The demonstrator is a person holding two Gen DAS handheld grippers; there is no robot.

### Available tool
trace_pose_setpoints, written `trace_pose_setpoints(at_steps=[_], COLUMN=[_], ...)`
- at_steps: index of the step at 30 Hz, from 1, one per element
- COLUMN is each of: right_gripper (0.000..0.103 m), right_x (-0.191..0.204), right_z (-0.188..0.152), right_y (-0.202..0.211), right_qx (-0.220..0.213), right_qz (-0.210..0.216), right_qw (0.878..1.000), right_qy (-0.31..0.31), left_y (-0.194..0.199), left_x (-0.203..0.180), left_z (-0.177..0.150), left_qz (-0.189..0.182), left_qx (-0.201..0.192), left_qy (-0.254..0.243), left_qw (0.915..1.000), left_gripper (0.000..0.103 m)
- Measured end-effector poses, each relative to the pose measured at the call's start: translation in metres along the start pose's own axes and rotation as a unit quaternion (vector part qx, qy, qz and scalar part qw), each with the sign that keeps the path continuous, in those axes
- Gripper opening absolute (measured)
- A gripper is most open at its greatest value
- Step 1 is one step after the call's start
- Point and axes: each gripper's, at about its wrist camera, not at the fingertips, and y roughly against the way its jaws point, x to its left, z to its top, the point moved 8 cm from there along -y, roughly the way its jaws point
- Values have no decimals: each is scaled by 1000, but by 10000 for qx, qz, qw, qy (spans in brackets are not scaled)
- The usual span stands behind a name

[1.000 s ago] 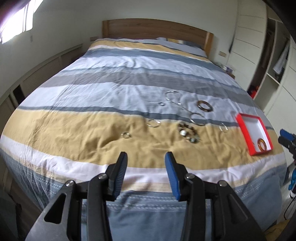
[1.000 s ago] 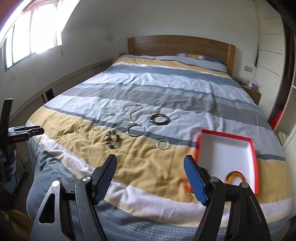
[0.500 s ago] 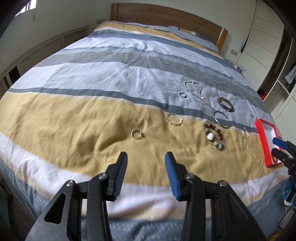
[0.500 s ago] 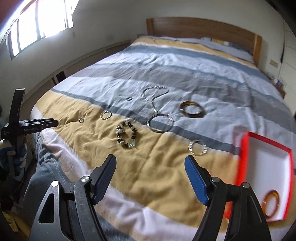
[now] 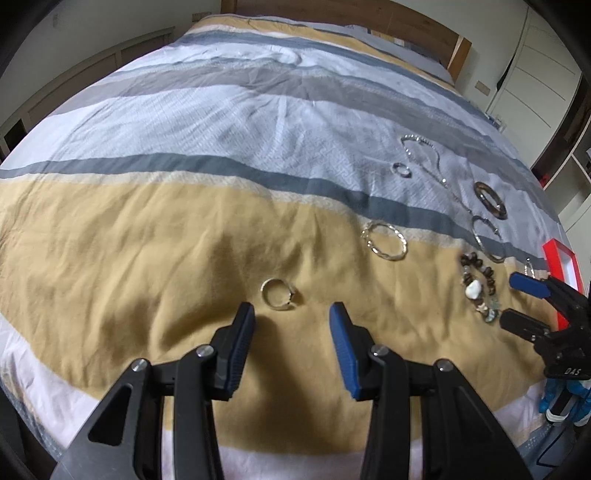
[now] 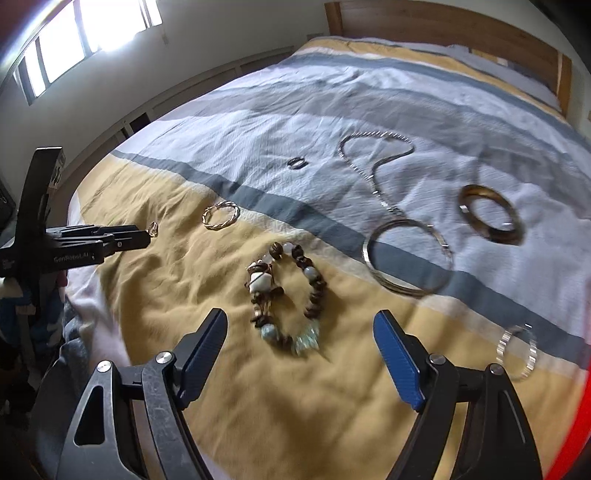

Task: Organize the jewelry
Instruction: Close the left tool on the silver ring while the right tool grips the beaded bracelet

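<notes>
Jewelry lies spread on a striped bedspread. My left gripper (image 5: 291,314) is open, low over the yellow stripe, with a small silver ring (image 5: 279,293) just beyond its fingertips. My right gripper (image 6: 300,328) is open wide, its fingertips either side of a beaded bracelet (image 6: 286,295). A twisted gold hoop (image 5: 384,242), a small ring (image 5: 400,170), a chain necklace (image 6: 373,162), a thin silver bangle (image 6: 408,260), a brown bangle (image 6: 491,218) and a clear crystal ring (image 6: 517,352) lie around. The red tray (image 5: 563,262) sits at the right.
The bed's wooden headboard (image 6: 443,26) is at the far end. A low ledge and windows (image 6: 85,33) run along the left wall. Wardrobe doors (image 5: 532,81) stand at the right. The bed's near edge falls away below both grippers.
Both grippers have moved forward and down toward the bedspread. The left one closed in on the small silver ring, the right one swung left from the red tray to the beaded bracelet.
</notes>
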Motion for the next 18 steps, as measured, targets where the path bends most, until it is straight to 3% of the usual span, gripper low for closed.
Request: trace_pose_setpoints(at_steps=[11,15,18], right_gripper=[80,65,62], right_x=[4,4,4], right_z=[11,10,10], right_y=[-31,-34,-35], right_qx=[65,83,73], right_qz=[26,-28,-19], right_qw=[9999,9998,9998], right_qy=[122,186,180], left_y=[-16,-16,-16], left_x=[3,2,4], left_z=[5,4,4], left_qz=[22,69,38], left_qx=[16,-32,-43], left_qy=[111,83,129], left_qw=[9999,9999,9999], left_gripper=[39,38,37])
